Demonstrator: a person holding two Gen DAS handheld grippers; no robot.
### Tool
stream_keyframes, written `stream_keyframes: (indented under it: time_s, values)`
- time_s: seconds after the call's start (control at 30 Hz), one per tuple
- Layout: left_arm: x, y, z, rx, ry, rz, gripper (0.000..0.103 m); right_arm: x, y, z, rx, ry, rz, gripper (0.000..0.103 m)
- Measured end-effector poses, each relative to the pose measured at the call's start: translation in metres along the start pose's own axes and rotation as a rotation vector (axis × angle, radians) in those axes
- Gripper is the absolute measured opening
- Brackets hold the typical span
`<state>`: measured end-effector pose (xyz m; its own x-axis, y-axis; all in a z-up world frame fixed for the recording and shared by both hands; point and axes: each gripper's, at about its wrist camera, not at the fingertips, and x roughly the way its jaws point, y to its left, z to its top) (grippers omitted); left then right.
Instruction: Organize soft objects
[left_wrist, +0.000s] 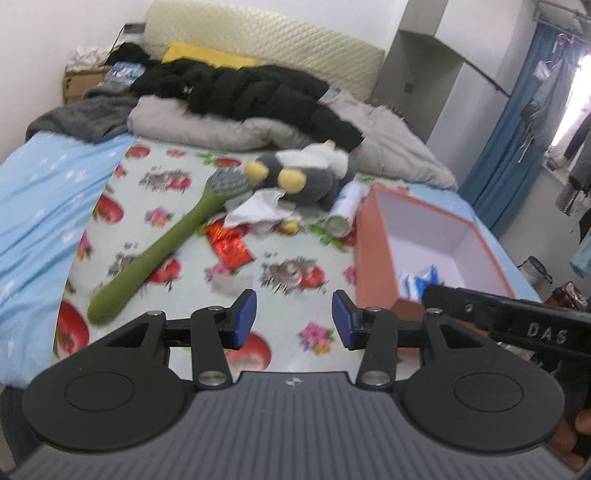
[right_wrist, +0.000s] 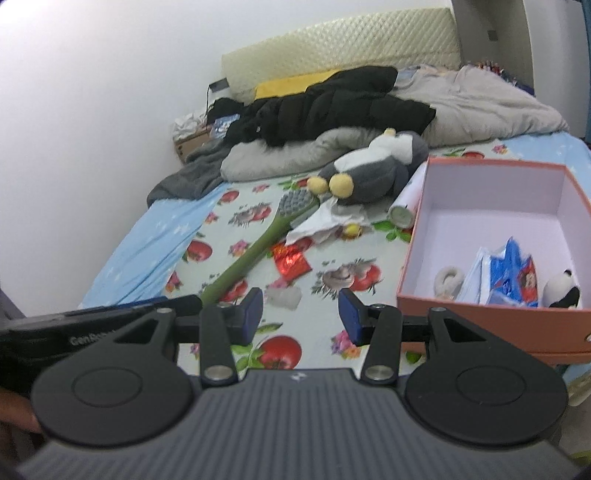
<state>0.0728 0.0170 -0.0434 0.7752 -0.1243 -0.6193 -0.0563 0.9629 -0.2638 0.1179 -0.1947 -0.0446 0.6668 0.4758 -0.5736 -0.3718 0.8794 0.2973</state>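
Observation:
A grey and white plush penguin (left_wrist: 306, 173) (right_wrist: 373, 170) with yellow feet lies on the flowered sheet near the middle of the bed. An orange box (left_wrist: 373, 258) (right_wrist: 495, 321) with a white inside stands to its right; in it lie a small panda toy (right_wrist: 563, 291), a blue and white packet (right_wrist: 509, 277) and a pale fluffy item (right_wrist: 448, 280). A small white soft lump (right_wrist: 284, 295) lies on the sheet just beyond my right gripper. My left gripper (left_wrist: 294, 319) and my right gripper (right_wrist: 301, 315) hover over the near sheet, both open with nothing between the blue pads.
A long green brush (left_wrist: 162, 251) (right_wrist: 255, 251), crumpled white paper (left_wrist: 258, 210), a red packet (left_wrist: 229, 245) (right_wrist: 291, 260) and a white can (left_wrist: 345, 210) (right_wrist: 404, 208) lie around the penguin. A black jacket (left_wrist: 251, 92) and grey bedding (left_wrist: 229, 129) fill the far end.

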Motion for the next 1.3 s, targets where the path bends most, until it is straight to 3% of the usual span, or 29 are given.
stream_keyframes:
  time_s: [0.17,0.23,0.33,0.73,0.87,1.3]
  values:
    - [0.014,0.015,-0.014,-0.030,0.038,0.018,0.052,0.019,-0.002,-0.005,0.003,0.039,0.003,0.049]
    - [0.024,0.019,-0.014,-0.033,0.043,0.022,0.059,0.033,-0.003,-0.006,0.003,0.059,0.005,0.049]
    - [0.043,0.028,-0.016,-0.037,0.059,0.034,0.061,0.055,-0.006,-0.004,0.009,0.087,0.013,0.049]
    - [0.151,0.069,-0.015,-0.052,0.138,0.031,0.065,0.156,-0.013,0.034,-0.023,0.183,0.040,0.049]
    - [0.182,0.078,-0.016,-0.025,0.144,0.019,0.071,0.196,-0.015,0.041,-0.021,0.232,0.042,0.069]
    - [0.256,0.107,-0.016,0.023,0.160,0.000,0.071,0.319,0.007,0.062,-0.145,0.397,0.080,0.068]
